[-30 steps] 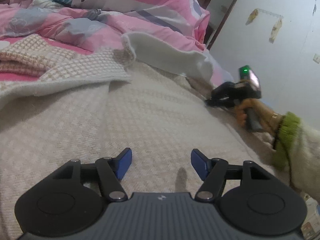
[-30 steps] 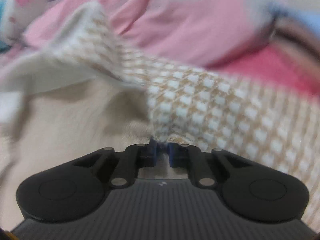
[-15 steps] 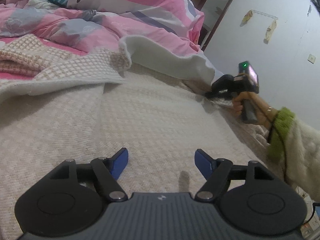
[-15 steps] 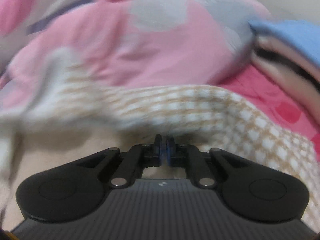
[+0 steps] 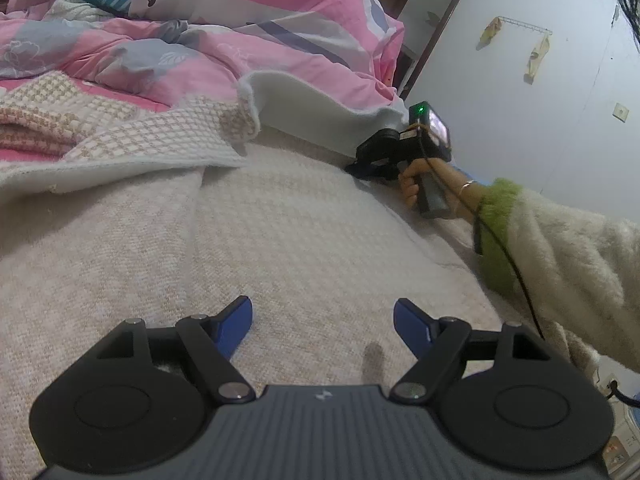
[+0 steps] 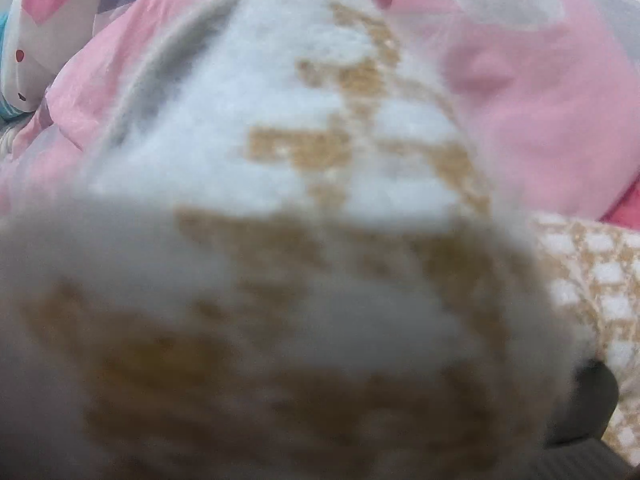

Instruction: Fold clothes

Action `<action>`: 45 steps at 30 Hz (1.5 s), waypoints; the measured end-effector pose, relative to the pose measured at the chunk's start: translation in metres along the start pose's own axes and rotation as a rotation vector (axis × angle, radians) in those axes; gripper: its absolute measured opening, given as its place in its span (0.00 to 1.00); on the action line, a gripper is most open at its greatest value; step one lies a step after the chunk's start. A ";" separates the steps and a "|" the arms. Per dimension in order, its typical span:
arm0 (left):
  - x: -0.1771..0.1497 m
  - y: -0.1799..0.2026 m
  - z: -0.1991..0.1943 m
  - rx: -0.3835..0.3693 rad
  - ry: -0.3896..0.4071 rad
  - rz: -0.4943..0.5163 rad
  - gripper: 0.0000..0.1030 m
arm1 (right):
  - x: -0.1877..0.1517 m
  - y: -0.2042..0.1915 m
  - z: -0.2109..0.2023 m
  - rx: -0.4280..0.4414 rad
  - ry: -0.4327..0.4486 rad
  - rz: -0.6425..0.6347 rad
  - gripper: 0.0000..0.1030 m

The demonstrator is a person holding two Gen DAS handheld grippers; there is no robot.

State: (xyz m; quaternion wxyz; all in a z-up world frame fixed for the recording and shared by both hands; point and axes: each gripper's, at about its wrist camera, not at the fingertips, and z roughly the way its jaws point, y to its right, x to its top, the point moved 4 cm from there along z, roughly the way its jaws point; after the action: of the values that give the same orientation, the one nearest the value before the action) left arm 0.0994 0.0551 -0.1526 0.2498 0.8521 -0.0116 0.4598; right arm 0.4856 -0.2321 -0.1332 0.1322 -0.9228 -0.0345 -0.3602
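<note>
Bed (image 5: 100,60) | left gripper (image 5: 322,318) wide over checked garment (image 5: 280,240) | right gripper (image 5: 360,168) closed

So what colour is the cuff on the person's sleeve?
Bright green cuff on a fuzzy cream sleeve; clearest in the left wrist view.

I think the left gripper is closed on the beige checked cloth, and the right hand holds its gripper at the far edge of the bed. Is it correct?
Not fully. The left wrist view shows the left gripper open, with nothing between its fingers, over the beige checked cloth. The right hand does hold the right gripper at the far edge.
</note>
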 end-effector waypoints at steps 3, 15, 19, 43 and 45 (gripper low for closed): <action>0.000 -0.001 0.000 -0.004 0.001 -0.004 0.77 | -0.013 -0.021 -0.026 0.058 -0.004 -0.067 0.16; 0.000 -0.002 0.000 -0.018 0.007 -0.014 0.79 | -0.008 -0.123 0.033 0.185 0.007 -0.175 0.24; 0.001 -0.002 0.000 -0.020 0.006 -0.014 0.79 | -0.008 -0.107 0.013 0.158 0.014 -0.172 0.27; 0.004 0.003 0.000 0.014 -0.018 0.005 0.79 | -0.188 0.045 -0.449 -0.197 0.237 -0.295 0.30; 0.004 0.005 0.001 0.032 -0.018 0.014 0.79 | -0.221 0.034 -0.383 -0.047 0.108 -0.236 0.28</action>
State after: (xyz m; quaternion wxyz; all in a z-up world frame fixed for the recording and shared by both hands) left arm 0.1012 0.0511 -0.1484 0.2329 0.8598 -0.0125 0.4542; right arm 0.0768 -0.3614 -0.0191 0.0690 -0.8945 -0.1270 -0.4231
